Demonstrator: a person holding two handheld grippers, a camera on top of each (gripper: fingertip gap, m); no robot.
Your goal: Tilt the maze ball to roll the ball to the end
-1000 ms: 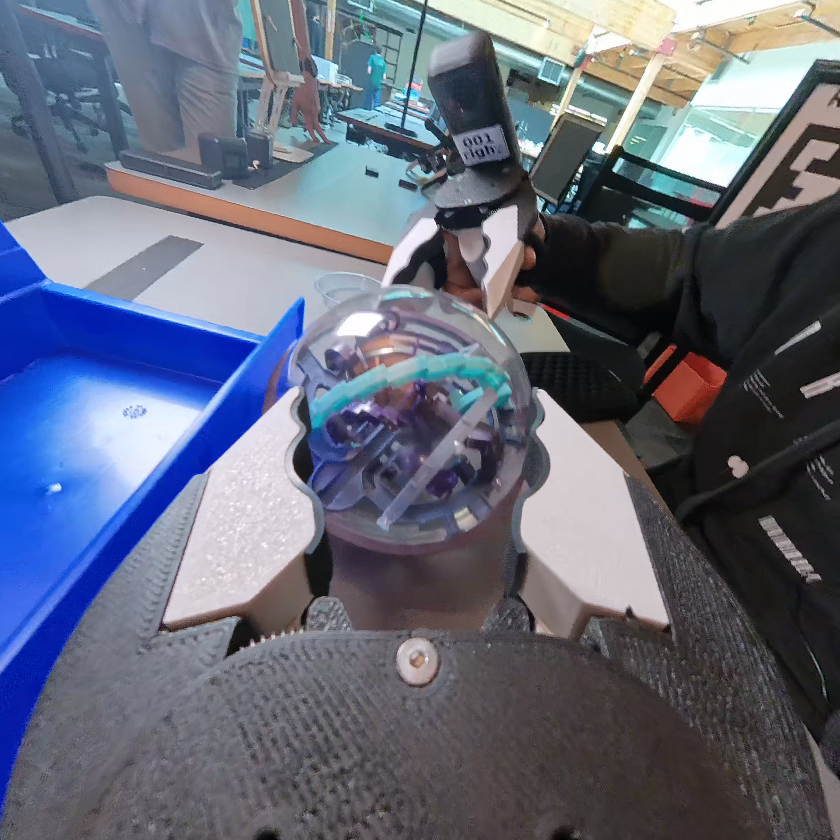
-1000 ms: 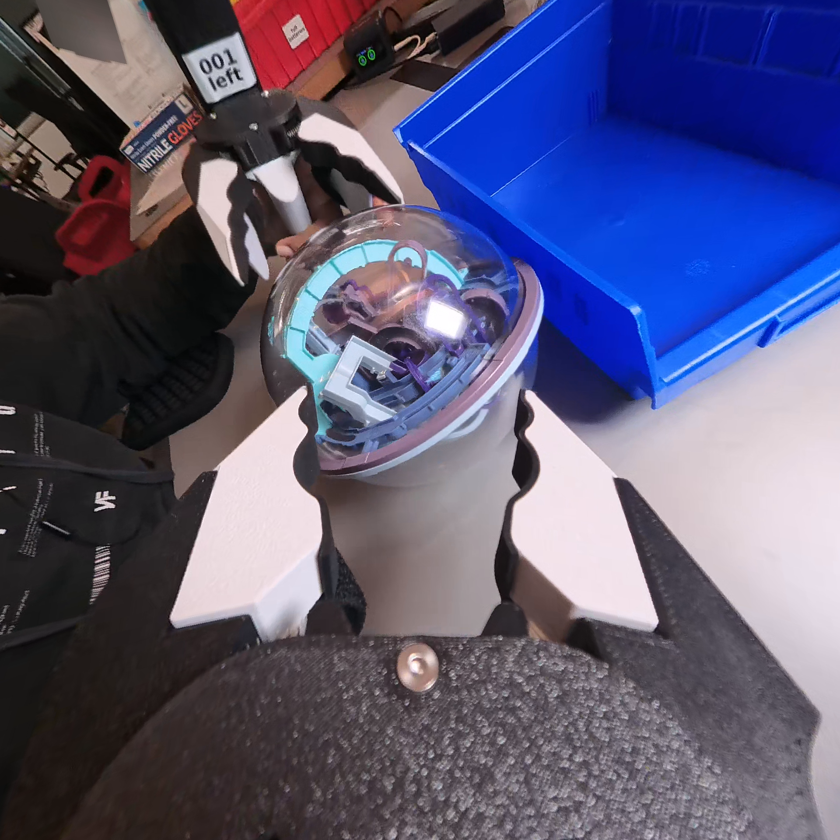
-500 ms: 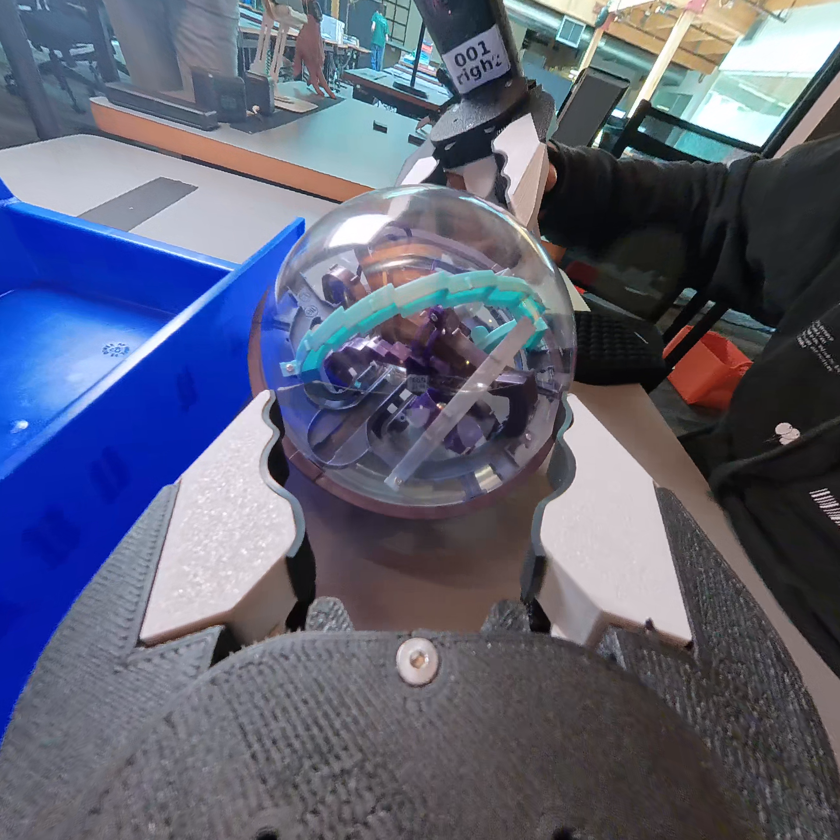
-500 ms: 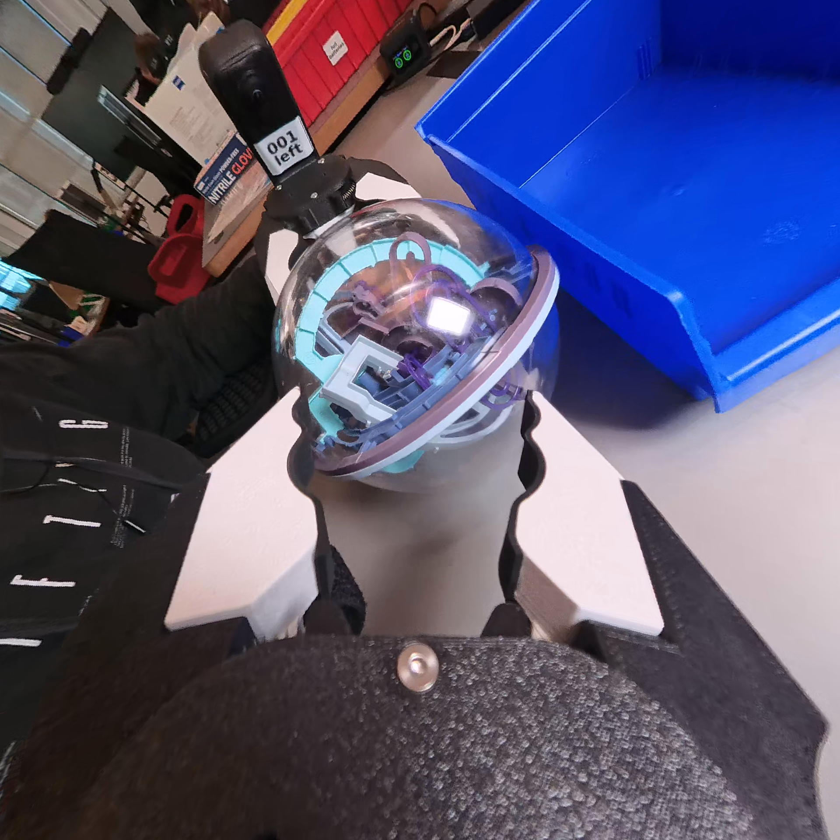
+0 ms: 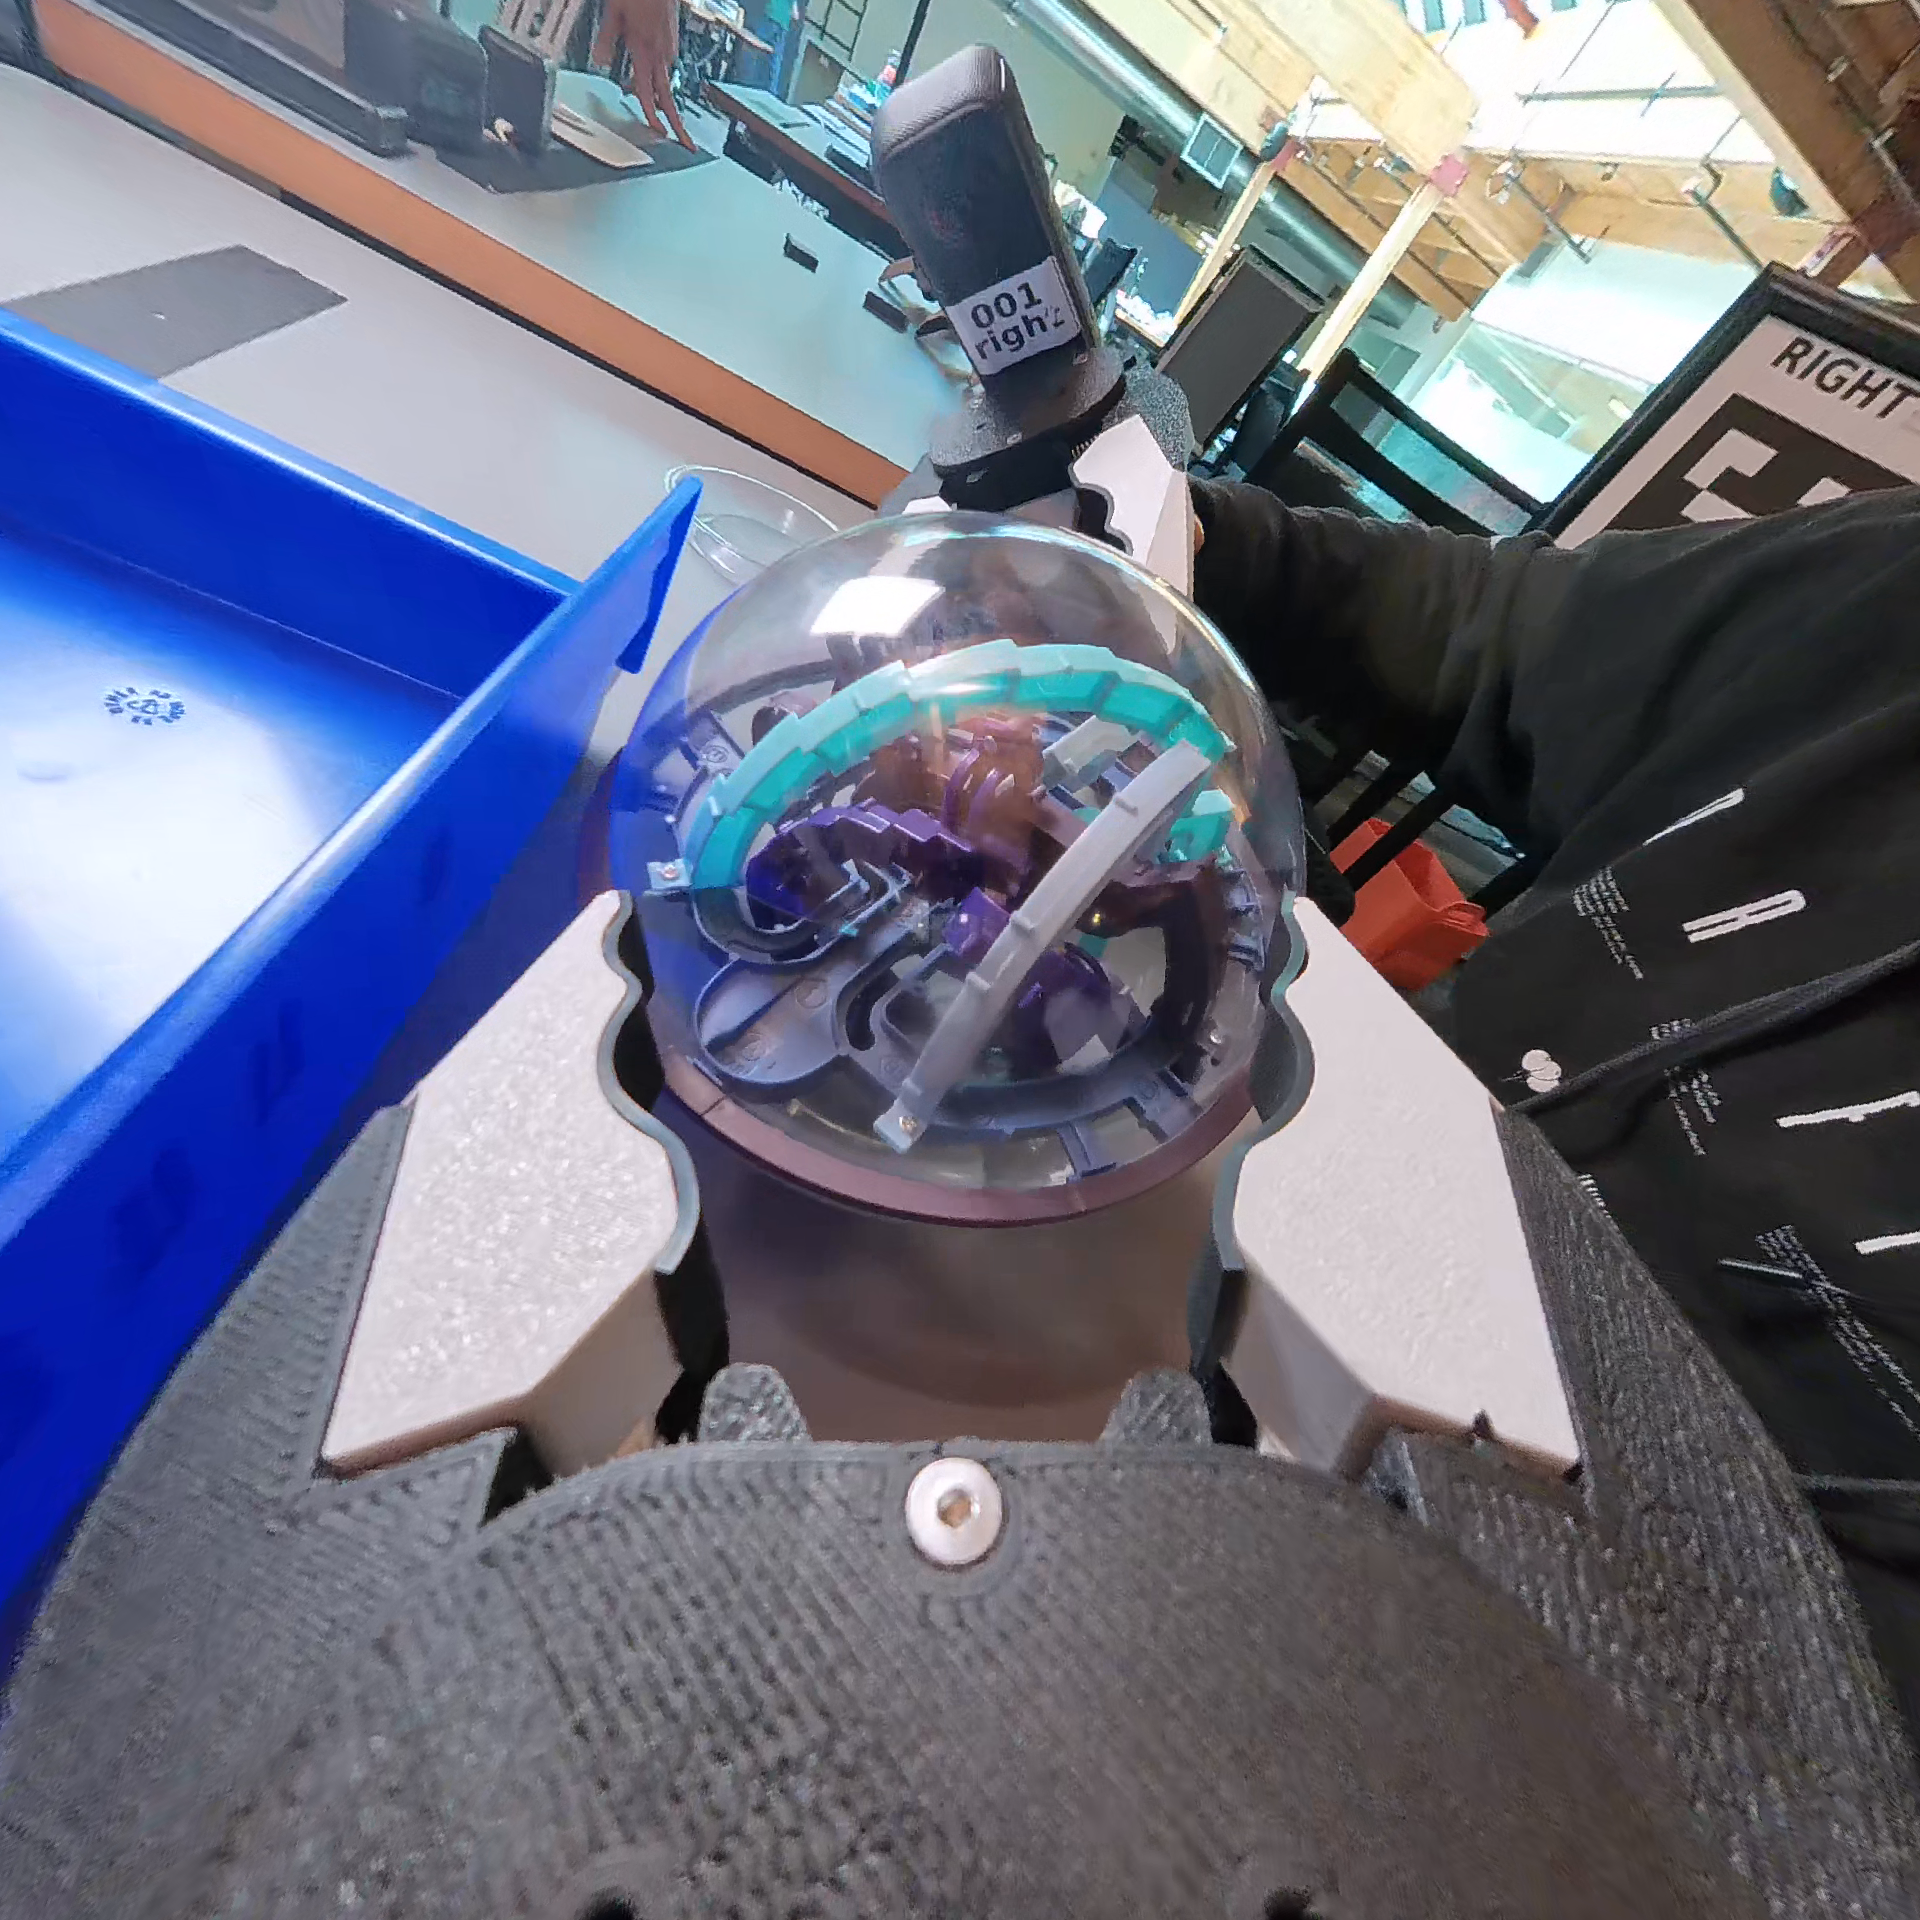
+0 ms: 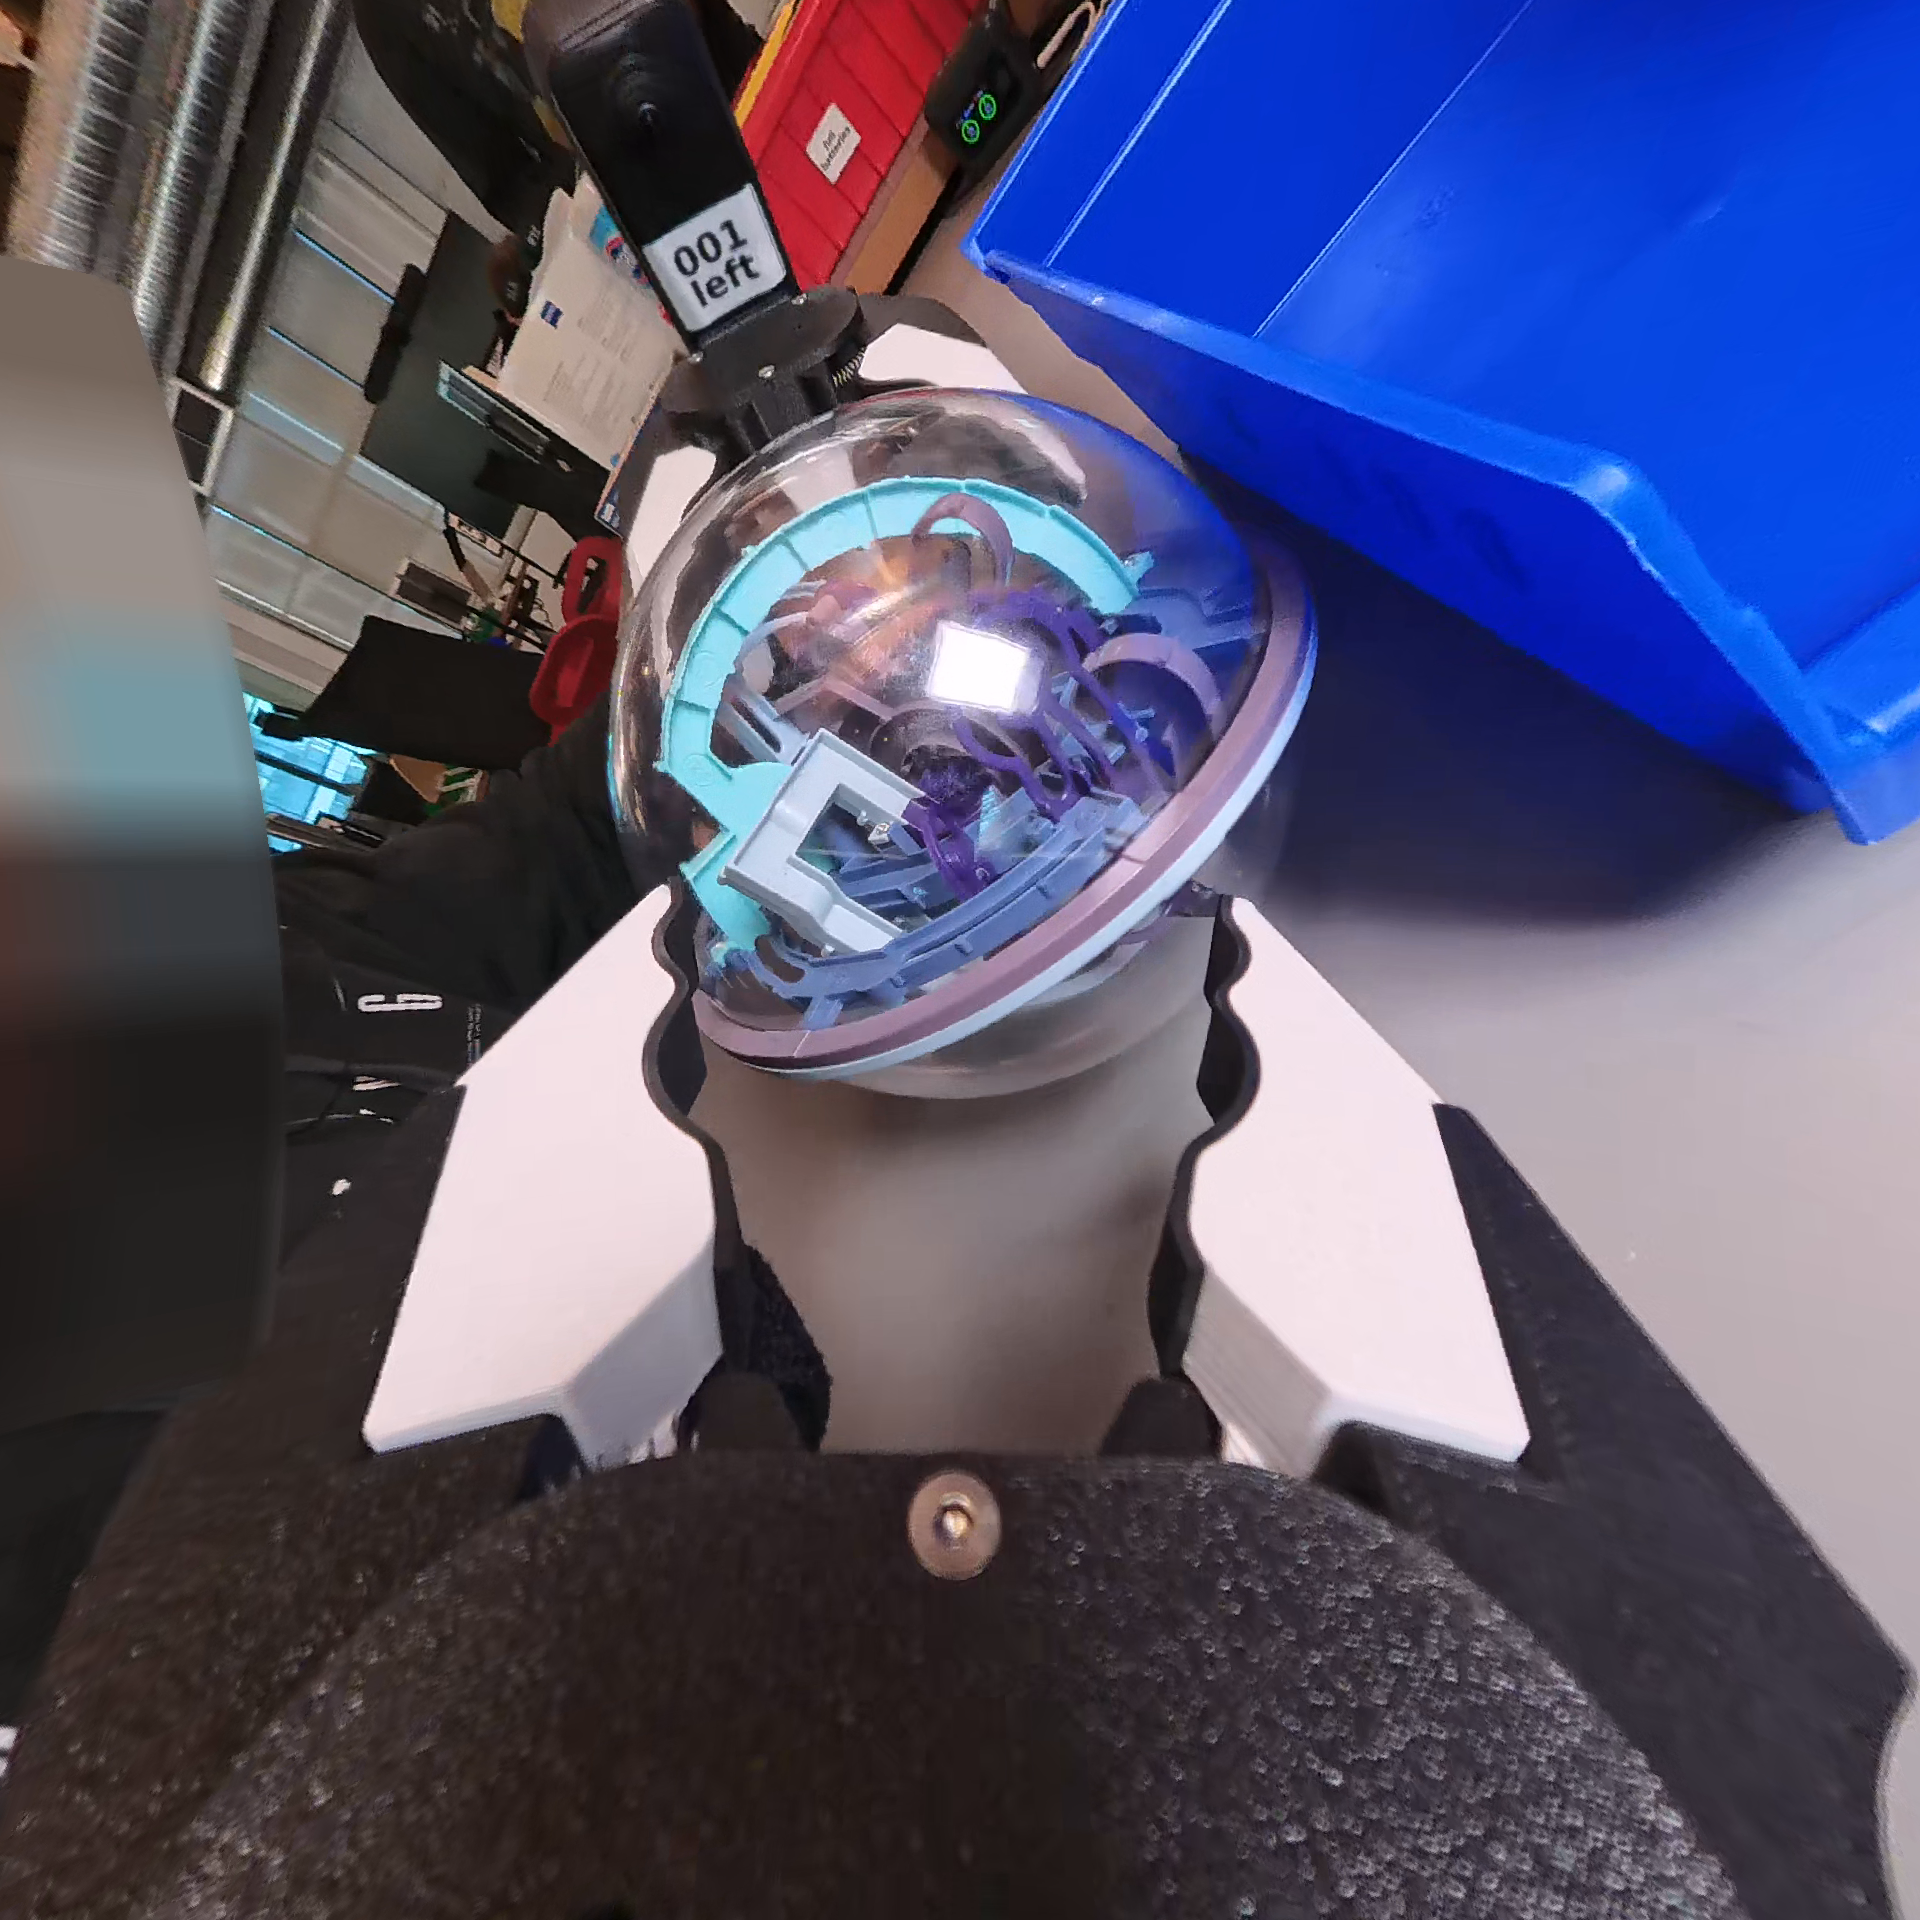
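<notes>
The maze ball (image 5: 956,862) is a clear sphere with teal, purple and grey tracks inside. It hangs just above the grey table (image 6: 1610,1195), held from opposite sides. My left gripper (image 5: 951,935) is shut on it, with a finger touching each flank. My right gripper (image 6: 945,925) grips the far side, also touching both flanks. In the right wrist view the ball (image 6: 956,727) is tilted, its purple seam slanting up to the right. Each gripper shows behind the ball in the other's view: the right one (image 5: 1039,488) and the left one (image 6: 769,384). I cannot make out the small ball inside.
A large blue bin (image 5: 312,831) stands close beside the ball and also shows in the right wrist view (image 6: 1558,312). A clear plastic cup (image 5: 748,520) sits behind the bin's corner. The person's black sleeve (image 5: 1558,727) is on the right. Red crates (image 6: 862,94) stand farther off.
The right gripper has come in from behind and closed on the ball. The ball has risen off the table between both grippers and tilted.
</notes>
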